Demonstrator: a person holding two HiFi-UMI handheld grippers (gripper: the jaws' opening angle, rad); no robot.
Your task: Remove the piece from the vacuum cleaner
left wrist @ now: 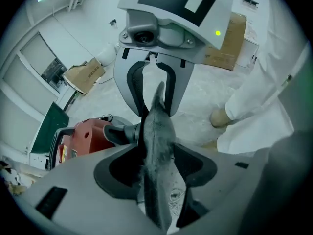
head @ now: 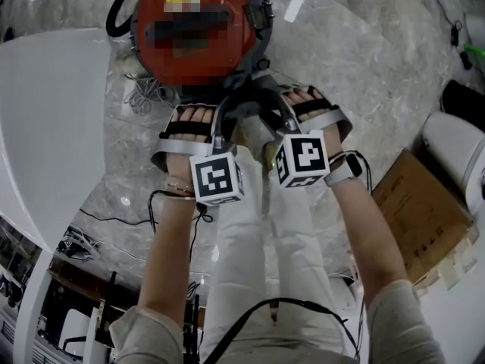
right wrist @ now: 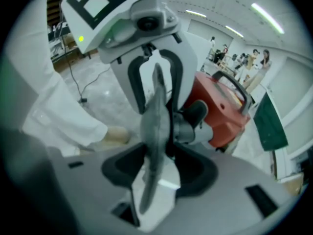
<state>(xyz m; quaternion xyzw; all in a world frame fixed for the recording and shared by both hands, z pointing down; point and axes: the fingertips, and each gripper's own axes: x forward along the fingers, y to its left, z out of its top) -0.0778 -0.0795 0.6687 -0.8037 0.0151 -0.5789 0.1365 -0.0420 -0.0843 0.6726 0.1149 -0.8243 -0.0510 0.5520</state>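
A red vacuum cleaner [head: 197, 29] stands on the floor ahead of me, its black hose end [left wrist: 120, 133] pointing toward my hands. A flat grey piece [head: 254, 135] sticks out from it. My left gripper [head: 227, 127] and right gripper [head: 276, 123] face each other across the piece, both pointing steeply down. In the left gripper view the piece [left wrist: 157, 160] runs edge-on between the left gripper [left wrist: 157, 146] jaws, and the right gripper [left wrist: 156, 109] straddles its far tip with gaps showing. The right gripper view shows the piece [right wrist: 155, 131] inside the right gripper [right wrist: 159, 155] jaws, and the left gripper [right wrist: 155, 89] opposite, also with gaps.
A white tabletop [head: 45, 127] lies at the left and a cardboard box [head: 424, 218] at the right. A bundle of cable [head: 148, 93] lies beside the vacuum. My white-trousered legs [head: 258, 264] are directly below the grippers. Several people [right wrist: 254, 58] stand far off.
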